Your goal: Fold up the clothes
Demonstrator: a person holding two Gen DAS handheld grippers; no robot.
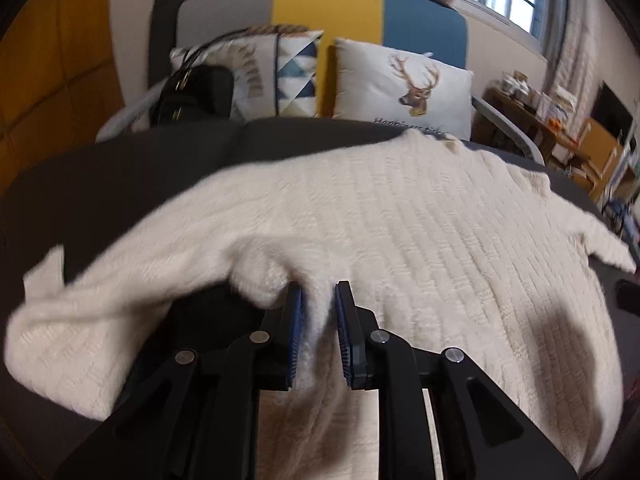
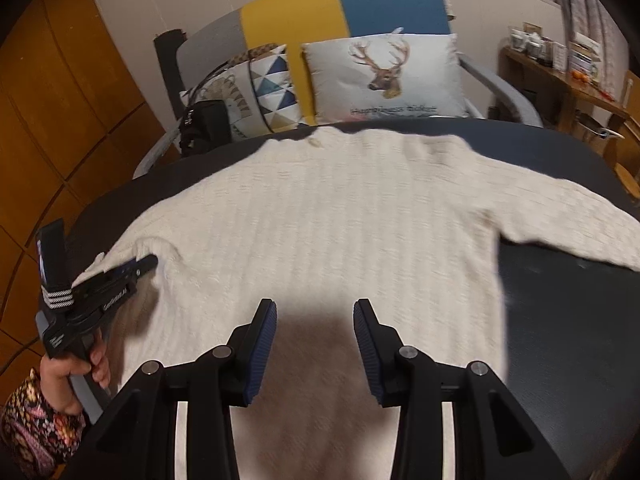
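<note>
Now | left hand-held gripper (image 1: 318, 292) pinching cream knit sweater (image 1: 400, 220) at left sleeve side | right hand-held gripper (image 2: 315, 308) agape, empty, above hem | body runs away toward deer pillow (image 2: 384, 76)

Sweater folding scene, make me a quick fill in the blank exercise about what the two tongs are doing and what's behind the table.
1. The left tongs pinch a fold of the ____ knit sweater.
2. The right tongs hover over the sweater with jaws ____.
3. The sweater lies on a ____ table.
4. The white pillow behind the table shows a ____ head.

Missing words: cream; open; dark; deer
</note>
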